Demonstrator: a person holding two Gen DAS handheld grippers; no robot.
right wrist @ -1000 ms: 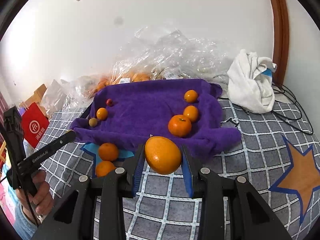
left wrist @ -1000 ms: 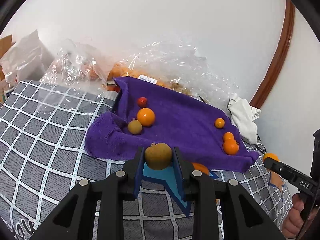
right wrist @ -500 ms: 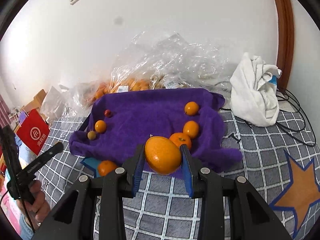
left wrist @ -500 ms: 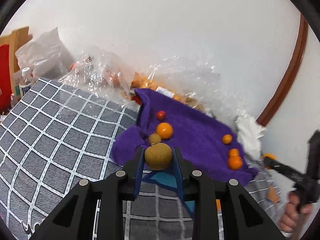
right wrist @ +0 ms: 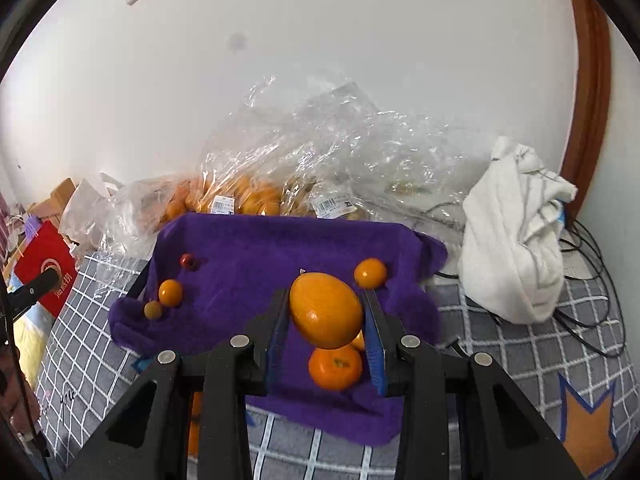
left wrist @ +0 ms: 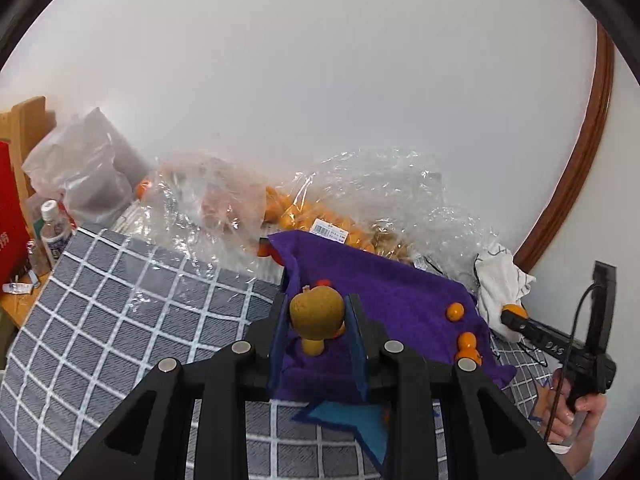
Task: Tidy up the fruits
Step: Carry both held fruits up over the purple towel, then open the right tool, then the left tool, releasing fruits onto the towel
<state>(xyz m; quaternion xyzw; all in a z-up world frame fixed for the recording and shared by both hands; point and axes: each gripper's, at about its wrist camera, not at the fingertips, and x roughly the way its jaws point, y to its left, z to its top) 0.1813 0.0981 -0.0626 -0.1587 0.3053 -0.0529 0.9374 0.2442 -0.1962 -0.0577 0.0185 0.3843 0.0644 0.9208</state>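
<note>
My left gripper [left wrist: 316,305] is shut on a brown-yellow round fruit [left wrist: 316,314], held above the near left edge of the purple towel [left wrist: 400,292]. My right gripper [right wrist: 325,300] is shut on a large orange [right wrist: 326,312], held over the front of the purple towel [right wrist: 248,248]. Just below that orange lies a mandarin [right wrist: 335,366], and a small orange [right wrist: 370,273] lies to its right. On the towel's left lie a red fruit [right wrist: 187,261], a small orange [right wrist: 171,292] and a small brown fruit [right wrist: 153,309]. In the left wrist view the right gripper [left wrist: 516,318] shows at the far right with its orange.
Clear plastic bags of oranges [right wrist: 256,200] lie behind the towel against the wall. A white cloth [right wrist: 516,240] and black cables [right wrist: 592,280] sit to the right. A red bag [right wrist: 46,276] and a small bottle [left wrist: 52,228] are at the left. The grey checked sheet [left wrist: 120,300] surrounds the towel.
Both grippers have carried their fruit forward toward the towel. The left one has risen and swung left; the right one now hangs over the towel's front, above the mandarin.
</note>
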